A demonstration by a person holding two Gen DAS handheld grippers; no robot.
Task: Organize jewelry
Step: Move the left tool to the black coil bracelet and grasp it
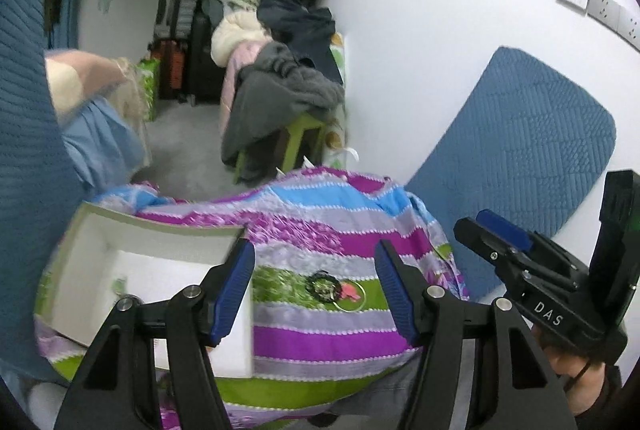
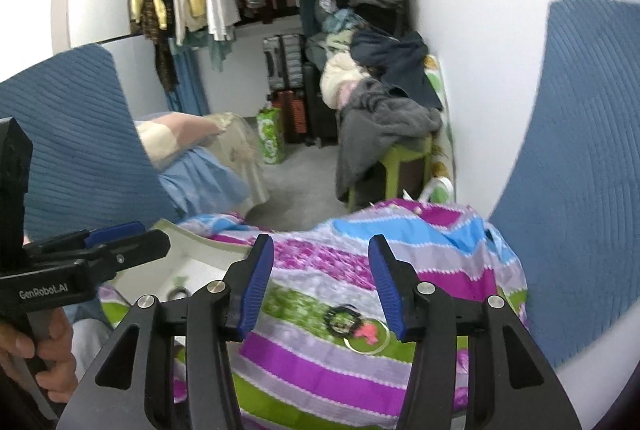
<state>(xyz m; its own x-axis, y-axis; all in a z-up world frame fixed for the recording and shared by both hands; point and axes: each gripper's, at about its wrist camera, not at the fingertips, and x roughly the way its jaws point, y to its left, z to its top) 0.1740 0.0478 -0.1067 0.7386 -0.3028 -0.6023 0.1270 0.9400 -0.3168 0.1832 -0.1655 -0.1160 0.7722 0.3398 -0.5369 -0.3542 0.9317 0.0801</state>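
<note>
1. Hovering over a striped cloth (image 1: 320, 334), both sets of fingers are spread apart with nothing between them, left gripper (image 1: 316, 290) and right gripper (image 2: 321, 288) alike.
2. Jewelry pile sits on a green stripe: a black beaded bracelet (image 1: 322, 286) touching a thin ring hoop (image 1: 352, 298), with a small pink piece (image 1: 349, 290) on top. It's just ahead of the left fingers, between the tips.
3. White box (image 1: 120, 262) lies open, behind the left-hand finger (image 1: 234, 290).
4. Someone's hand (image 2: 40, 346) grips the left tool's handle.
</note>
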